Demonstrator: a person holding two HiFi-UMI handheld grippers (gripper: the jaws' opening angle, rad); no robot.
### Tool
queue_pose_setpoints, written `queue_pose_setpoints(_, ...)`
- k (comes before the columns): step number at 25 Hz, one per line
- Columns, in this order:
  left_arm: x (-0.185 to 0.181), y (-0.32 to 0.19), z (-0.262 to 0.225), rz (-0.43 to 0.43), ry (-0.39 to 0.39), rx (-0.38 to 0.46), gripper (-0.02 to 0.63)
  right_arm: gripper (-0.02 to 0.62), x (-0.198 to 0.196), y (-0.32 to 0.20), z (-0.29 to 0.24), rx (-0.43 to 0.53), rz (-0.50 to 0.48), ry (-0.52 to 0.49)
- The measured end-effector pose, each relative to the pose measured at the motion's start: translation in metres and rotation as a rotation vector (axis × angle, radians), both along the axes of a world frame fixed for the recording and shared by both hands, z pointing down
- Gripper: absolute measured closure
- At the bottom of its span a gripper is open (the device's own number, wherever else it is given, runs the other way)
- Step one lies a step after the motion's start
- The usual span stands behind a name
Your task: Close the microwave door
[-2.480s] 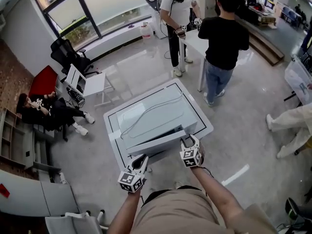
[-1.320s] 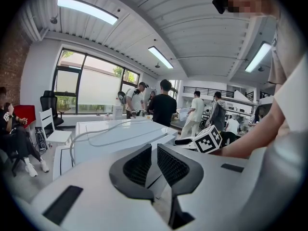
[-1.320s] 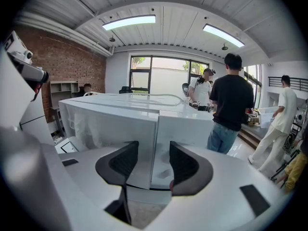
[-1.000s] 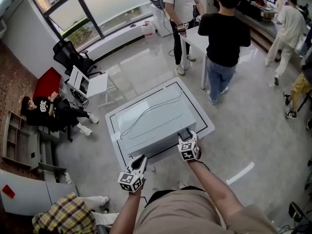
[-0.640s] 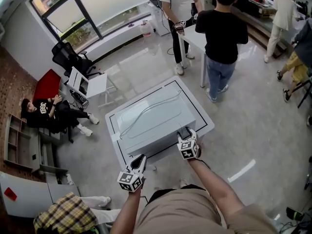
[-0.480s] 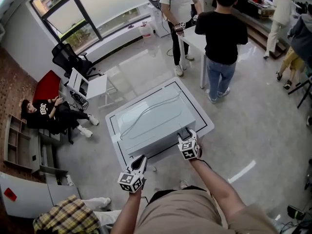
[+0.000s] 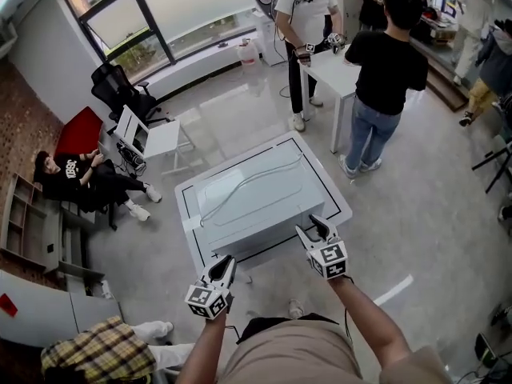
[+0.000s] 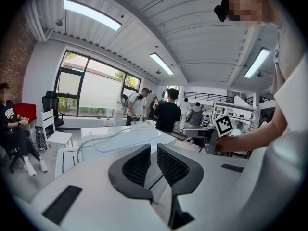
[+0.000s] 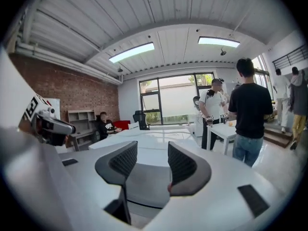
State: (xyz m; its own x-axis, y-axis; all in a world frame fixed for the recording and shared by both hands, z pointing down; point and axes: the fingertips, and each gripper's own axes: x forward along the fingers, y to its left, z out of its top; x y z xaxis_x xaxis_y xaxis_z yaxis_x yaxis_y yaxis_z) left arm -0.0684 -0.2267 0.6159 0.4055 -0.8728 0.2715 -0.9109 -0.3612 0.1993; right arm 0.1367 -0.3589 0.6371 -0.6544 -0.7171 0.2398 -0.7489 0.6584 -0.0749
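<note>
White box-shaped microwave point(image 7: 254, 201) at the centre of the black-lined white table point(image 7: 337, 207), door closed toward the near edge. Left gripper point(image 7: 225, 265): fingers narrowly parted, empty. Right gripper point(image 7: 311, 227), near the front right corner: fingers spread, empty.

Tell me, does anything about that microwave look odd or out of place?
One thing: a loose cable lies draped across the top of the microwave, curving from its near left towards the far right corner. Otherwise it sits square on the white table, with nothing visibly spilled or damaged.
</note>
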Motion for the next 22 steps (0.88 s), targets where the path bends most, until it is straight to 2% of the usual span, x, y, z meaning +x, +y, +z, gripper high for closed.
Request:
queue_pose_setpoints(4, -0.005, 0.009, -0.016, -0.018, 0.024, 0.034, 0.566, 0.397, 0.003, 0.029, -0.043, 0.026, -0.069, -0.071)
queue_pose_setpoints(10, -0.012, 0.021, -0.031, -0.043, 0.053, 0.078, 0.566, 0.397, 0.006, 0.058, -0.076, 0.096, -0.127, -0.046)
queue_pose_setpoints(22, -0.030, 0.039, -0.023, -0.083, 0.069, 0.072, 0.566, 0.410, 0.007, 0.087, -0.083, 0.104, -0.152, -0.076)
